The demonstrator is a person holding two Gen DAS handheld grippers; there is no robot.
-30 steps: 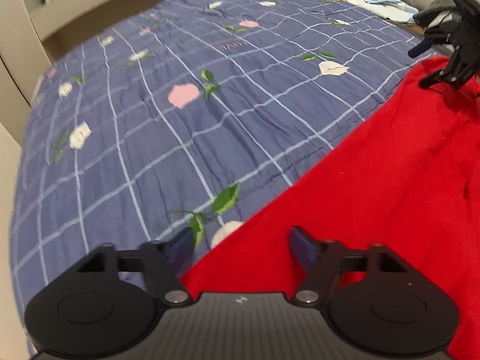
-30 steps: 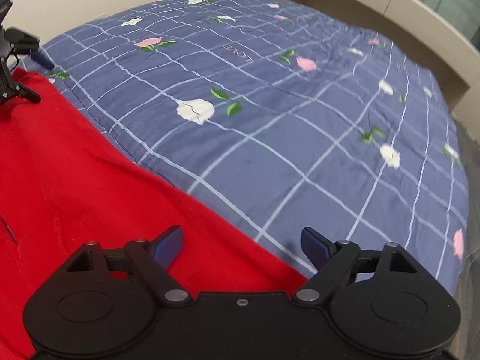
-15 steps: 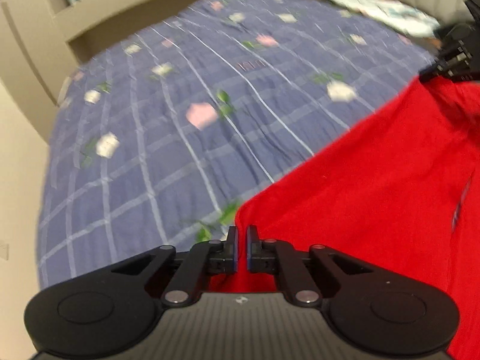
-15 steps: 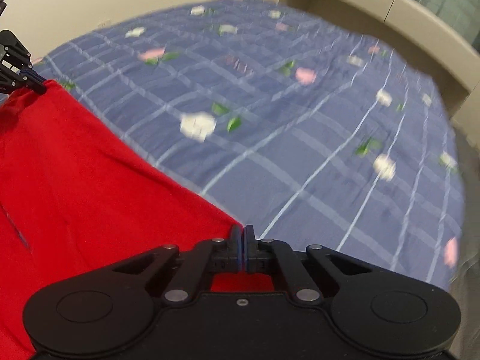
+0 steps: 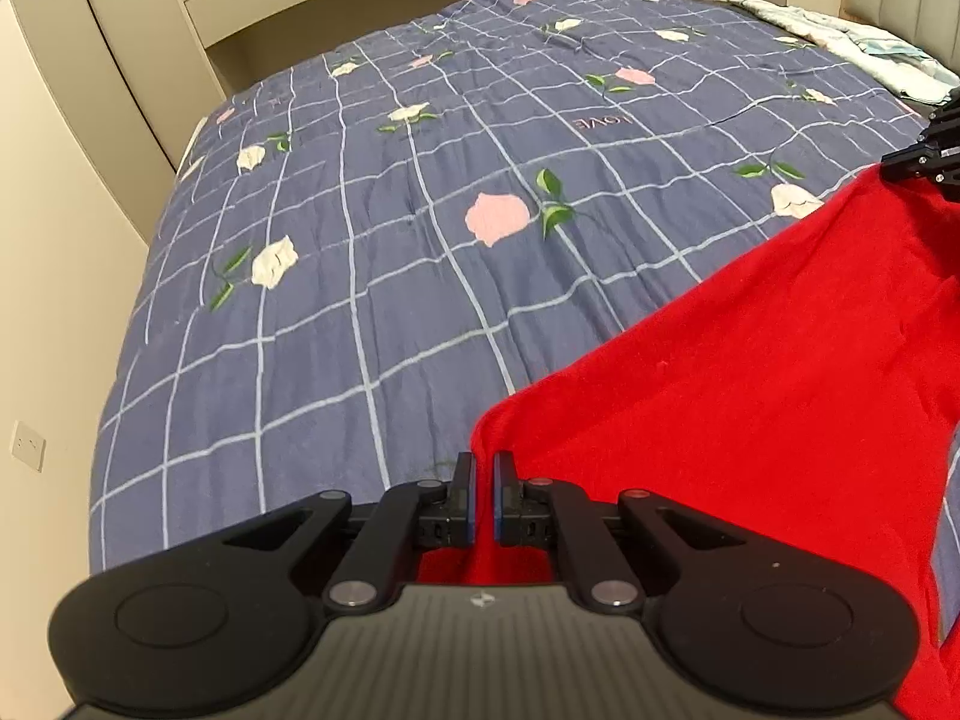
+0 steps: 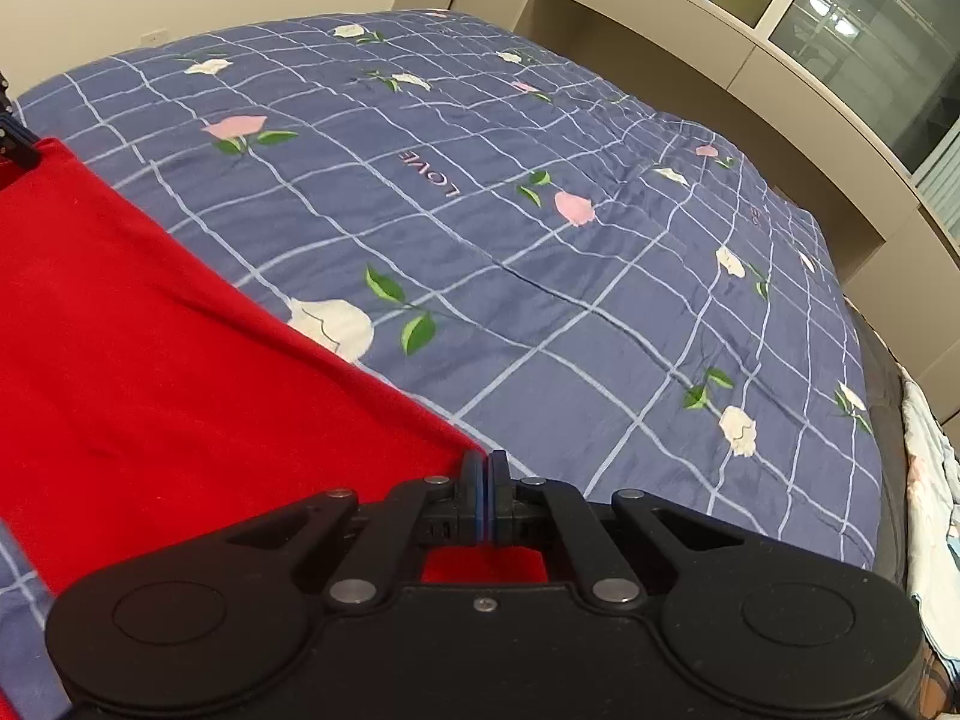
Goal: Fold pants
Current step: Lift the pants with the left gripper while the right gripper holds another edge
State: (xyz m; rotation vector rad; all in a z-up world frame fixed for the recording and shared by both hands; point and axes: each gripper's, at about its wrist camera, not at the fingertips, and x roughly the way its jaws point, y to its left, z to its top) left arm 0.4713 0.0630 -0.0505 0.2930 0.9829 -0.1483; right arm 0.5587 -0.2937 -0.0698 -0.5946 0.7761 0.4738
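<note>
The red pants (image 5: 750,396) hang stretched between my two grippers above the bed. My left gripper (image 5: 483,480) is shut on one corner of the red cloth. My right gripper (image 6: 483,474) is shut on the other corner of the pants (image 6: 150,348). In the left wrist view the right gripper (image 5: 927,159) shows at the far right edge, holding the far corner. In the right wrist view the left gripper (image 6: 15,141) shows at the far left edge.
A blue checked quilt (image 5: 420,252) with pink and white flowers covers the bed (image 6: 600,300). Beige cabinets (image 5: 78,120) stand along the bed's side. A light crumpled cloth (image 5: 870,54) lies at the bed's far corner. A window (image 6: 840,12) is beyond the bed.
Both grippers closed on the edge of the red pants and lifted it off the quilt. The cloth now hangs taut between them, higher above the bed.
</note>
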